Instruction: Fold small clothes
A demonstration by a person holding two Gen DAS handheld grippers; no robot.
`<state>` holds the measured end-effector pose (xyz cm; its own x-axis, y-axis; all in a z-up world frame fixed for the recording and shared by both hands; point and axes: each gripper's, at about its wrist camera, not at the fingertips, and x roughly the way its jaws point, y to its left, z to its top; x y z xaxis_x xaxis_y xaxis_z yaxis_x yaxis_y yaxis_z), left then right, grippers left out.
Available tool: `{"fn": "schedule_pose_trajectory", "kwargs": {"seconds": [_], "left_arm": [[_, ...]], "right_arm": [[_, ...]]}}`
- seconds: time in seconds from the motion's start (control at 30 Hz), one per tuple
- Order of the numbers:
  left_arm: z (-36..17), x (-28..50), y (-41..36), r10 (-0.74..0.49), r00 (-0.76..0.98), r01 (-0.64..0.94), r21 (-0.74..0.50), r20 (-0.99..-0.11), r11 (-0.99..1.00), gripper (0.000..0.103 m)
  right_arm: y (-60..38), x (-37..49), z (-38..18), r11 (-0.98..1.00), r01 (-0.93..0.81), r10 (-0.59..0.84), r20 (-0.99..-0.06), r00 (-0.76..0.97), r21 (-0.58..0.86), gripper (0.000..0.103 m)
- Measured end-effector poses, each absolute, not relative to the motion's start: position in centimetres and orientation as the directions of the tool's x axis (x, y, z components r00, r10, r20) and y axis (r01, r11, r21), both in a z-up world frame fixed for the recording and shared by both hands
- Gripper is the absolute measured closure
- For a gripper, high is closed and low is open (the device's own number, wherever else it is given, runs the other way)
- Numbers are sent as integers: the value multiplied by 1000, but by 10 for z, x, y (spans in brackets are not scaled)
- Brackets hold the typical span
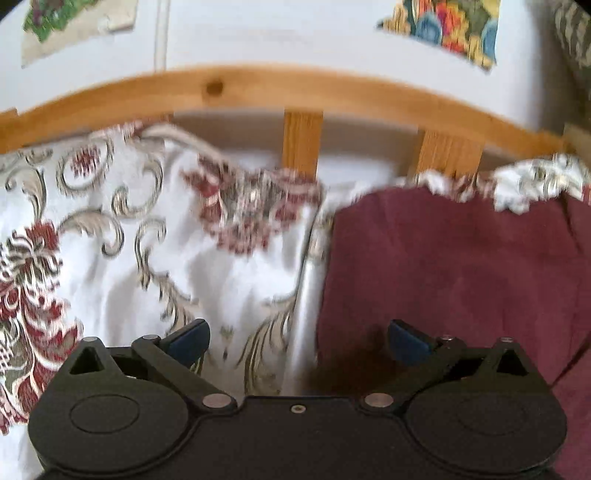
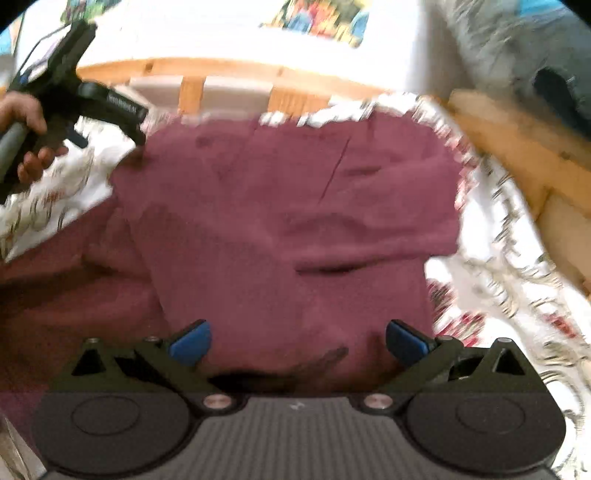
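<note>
A maroon garment (image 2: 288, 206) lies spread on a bed with a white floral bedspread (image 1: 122, 229). In the left wrist view the garment (image 1: 454, 280) fills the right half. My left gripper (image 1: 297, 345) is open and empty, over the garment's left edge where it meets the bedspread. It also shows in the right wrist view (image 2: 138, 131) at the garment's far left corner, held by a hand. My right gripper (image 2: 297, 341) is open and empty, low over the garment's near part. Both views are blurred.
A wooden bed rail (image 1: 258, 88) with slats runs along the far side. A wooden frame (image 2: 517, 147) borders the right. A white wall with colourful pictures (image 1: 450, 22) stands behind. Grey fabric (image 2: 517, 48) lies at the upper right.
</note>
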<state>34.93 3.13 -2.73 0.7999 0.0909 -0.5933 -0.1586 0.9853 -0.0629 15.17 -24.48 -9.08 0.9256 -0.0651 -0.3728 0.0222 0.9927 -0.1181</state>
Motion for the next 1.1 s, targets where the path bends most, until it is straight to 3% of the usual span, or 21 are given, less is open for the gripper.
{"fn": "schedule_pose_trajectory", "kwargs": {"seconds": [0.13, 0.3, 0.43, 0.67, 0.87, 1.1], "left_arm": [[-27, 370, 18, 193, 770, -236, 9, -608, 972, 1], [-41, 393, 5, 276, 725, -236, 150, -631, 960, 0], [-38, 388, 6, 272, 731, -222, 159, -625, 962, 1], [-21, 325, 10, 163, 784, -139, 87, -599, 986, 1], [-12, 263, -1, 42, 792, -25, 36, -610, 999, 1], [-8, 169, -19, -167, 791, 234, 39, -589, 971, 1]], "right_arm": [[-246, 148, -85, 989, 83, -115, -294, 949, -120, 0], [-244, 166, -99, 970, 108, -191, -400, 896, -219, 0], [-246, 165, -98, 970, 89, -174, -393, 903, -225, 0], [-235, 149, -82, 941, 45, -163, -331, 929, -335, 0], [-240, 125, -64, 952, -55, -61, -363, 930, -301, 0], [-254, 62, -52, 921, -165, 23, -374, 927, -352, 0]]}}
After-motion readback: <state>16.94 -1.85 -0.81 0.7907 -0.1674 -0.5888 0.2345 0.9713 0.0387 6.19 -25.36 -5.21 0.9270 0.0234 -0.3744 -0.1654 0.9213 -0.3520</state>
